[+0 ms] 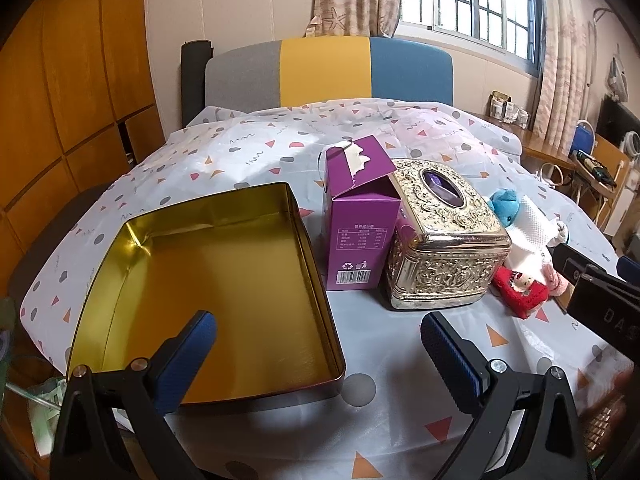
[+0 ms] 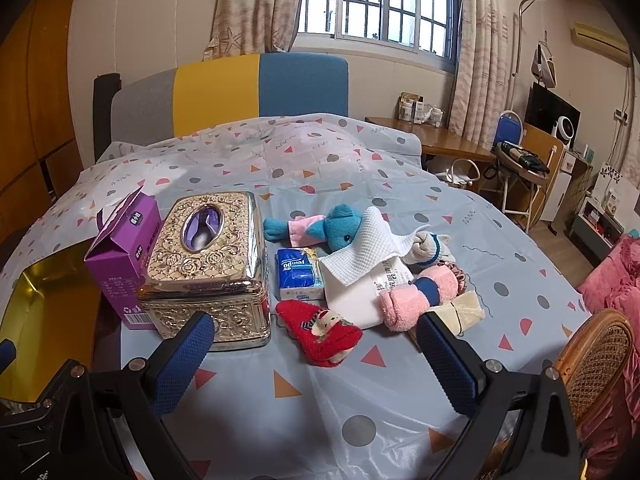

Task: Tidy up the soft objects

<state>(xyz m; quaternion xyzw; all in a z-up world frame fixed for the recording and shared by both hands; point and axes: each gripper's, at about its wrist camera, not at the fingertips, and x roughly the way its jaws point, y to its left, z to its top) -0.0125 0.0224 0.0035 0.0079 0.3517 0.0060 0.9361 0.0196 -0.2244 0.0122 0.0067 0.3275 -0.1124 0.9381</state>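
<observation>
**Grippers Waiting, Soft Things Not Sorted Yet**

Your left gripper [image 1: 318,354] is hanging wide apart and holding nothing, just over the near edge of the empty gold metal tray [image 1: 120,280]. Your right gripper [image 2: 312,354] is also gaping wide with nothing in it, pointing at the pile of soft things. The red knitted sock with a little bear [image 2: 320,332], the blue plush elephant [image 2: 340,232], the white cloth [image 2: 364,248] and the pink rolled towel [image 2: 416,292] are all lying beside the shiny gold tissue box [image 2: 208,256]. Nothing is sitting in the tray, so I think you are only starting.
</observation>
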